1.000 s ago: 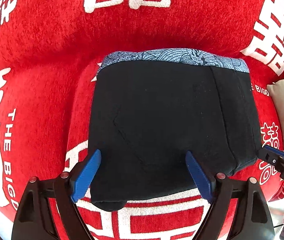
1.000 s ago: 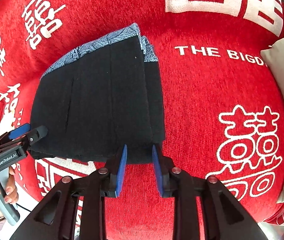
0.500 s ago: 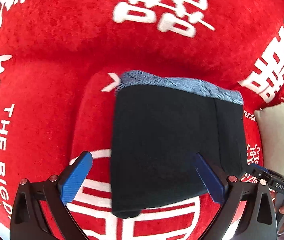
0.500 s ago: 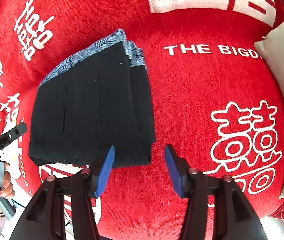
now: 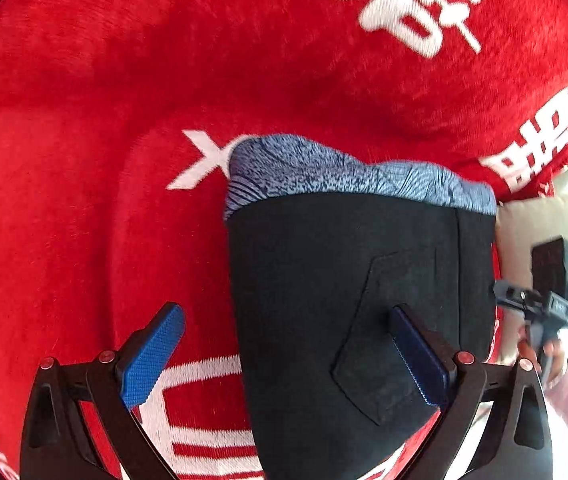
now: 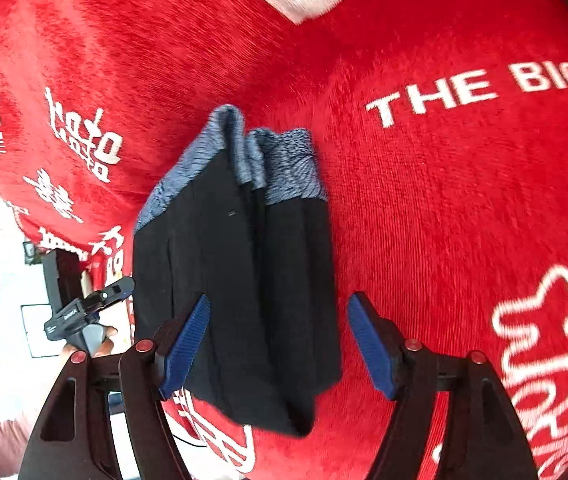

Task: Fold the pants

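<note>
The black pants lie folded in a compact stack on the red blanket, with a blue patterned waistband at the far end. They also show in the right wrist view. My left gripper is open and empty above the near left part of the stack. My right gripper is open and empty above the near right edge. Each gripper shows at the side of the other's view: the right one, the left one.
The red blanket with white characters covers a cushioned seat and backrest. A cream pillow lies to the right of the pants. A hand holds the left gripper at the blanket's left edge.
My right gripper has opened and let go of the pants' near edge. Both grippers have pulled back and tilted. The left gripper stayed open.
</note>
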The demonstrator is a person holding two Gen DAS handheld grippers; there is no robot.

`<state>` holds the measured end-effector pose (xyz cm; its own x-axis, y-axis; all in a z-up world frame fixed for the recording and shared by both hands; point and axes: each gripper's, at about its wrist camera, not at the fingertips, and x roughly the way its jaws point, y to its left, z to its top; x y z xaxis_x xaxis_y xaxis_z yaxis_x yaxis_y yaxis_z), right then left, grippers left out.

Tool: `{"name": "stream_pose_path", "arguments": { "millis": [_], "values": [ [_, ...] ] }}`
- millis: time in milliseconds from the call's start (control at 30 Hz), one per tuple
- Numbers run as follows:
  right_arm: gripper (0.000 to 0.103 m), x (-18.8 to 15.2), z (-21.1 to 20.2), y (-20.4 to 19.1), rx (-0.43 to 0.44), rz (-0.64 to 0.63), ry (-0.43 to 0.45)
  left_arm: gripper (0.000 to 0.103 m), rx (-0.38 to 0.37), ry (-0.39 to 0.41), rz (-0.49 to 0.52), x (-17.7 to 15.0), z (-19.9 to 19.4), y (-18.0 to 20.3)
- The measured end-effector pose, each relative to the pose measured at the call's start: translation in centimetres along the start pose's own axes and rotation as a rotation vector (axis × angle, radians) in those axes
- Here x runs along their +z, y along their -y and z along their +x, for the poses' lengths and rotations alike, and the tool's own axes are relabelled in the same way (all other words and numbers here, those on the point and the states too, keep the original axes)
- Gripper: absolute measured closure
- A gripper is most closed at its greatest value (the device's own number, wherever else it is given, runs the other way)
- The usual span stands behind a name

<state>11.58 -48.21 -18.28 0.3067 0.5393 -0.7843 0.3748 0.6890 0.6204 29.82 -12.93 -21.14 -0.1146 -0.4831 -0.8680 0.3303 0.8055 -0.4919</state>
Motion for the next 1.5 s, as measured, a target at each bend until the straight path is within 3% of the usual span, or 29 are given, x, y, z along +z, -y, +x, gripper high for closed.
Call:
{"name": "stream_pose_path", "arguments": {
  "millis": [267,367,400,433,500,633,700,867,1100,1367,1467,1500],
  "values": [
    [0.028,1.4,2.2,1.8,0.174,-0.025,-0.057,0.001,-0.126,-0.05,-0.019,0.9,2.7,-0.6],
    [0.029,2.1,2.9,1.7,0.199,-0.019,-0.059,0.001,-0.113,-0.032,-0.008,1.0,3.0,0.2],
    [0.034,2.1,2.9,1.8,0.198,-0.004,-0.059,0.005,-0.105,-0.023,-0.002,0.9,2.9,0.4],
    [0.039,2.1,2.8,1.9,0.194,0.01,-0.06,0.021,-0.109,-0.011,0.005,0.8,2.8,0.8],
    [0.057,1.8,2.3,2.0,0.202,0.033,-0.05,0.027,-0.107,0.013,0.008,0.6,2.2,1.8],
    [0.063,1.2,1.1,1.1,0.217,0.053,-0.023,0.043,-0.088,0.045,0.012,0.3,0.9,2.9],
    [0.065,0.9,0.6,0.5,0.236,0.064,-0.011,0.045,-0.104,0.06,-0.001,0.0,-0.1,3.3],
    [0.066,-0.7,-1.1,-0.9,0.258,0.066,-0.007,0.045,-0.109,0.072,0.013,-1.7,-2.6,4.3],
    [0.066,-5.3,-3.3,-2.1,0.258,0.08,-0.004,0.045,-0.106,0.065,0.021,-6.0,-5.5,6.2],
    [0.065,-10.5,-1.9,-0.2,0.164,0.092,-0.034,0.045,-0.055,-0.005,-0.006,-10.7,-2.7,4.7],
    [0.06,-11.4,-1.1,0.2,0.095,0.047,-0.009,0.028,-0.026,0.044,-0.033,-11.5,-2.2,4.0],
    [0.058,-11.5,-1.2,0.3,0.085,0.043,0.001,0.018,-0.007,0.047,-0.045,-11.5,-2.1,3.8]
  ]
}}
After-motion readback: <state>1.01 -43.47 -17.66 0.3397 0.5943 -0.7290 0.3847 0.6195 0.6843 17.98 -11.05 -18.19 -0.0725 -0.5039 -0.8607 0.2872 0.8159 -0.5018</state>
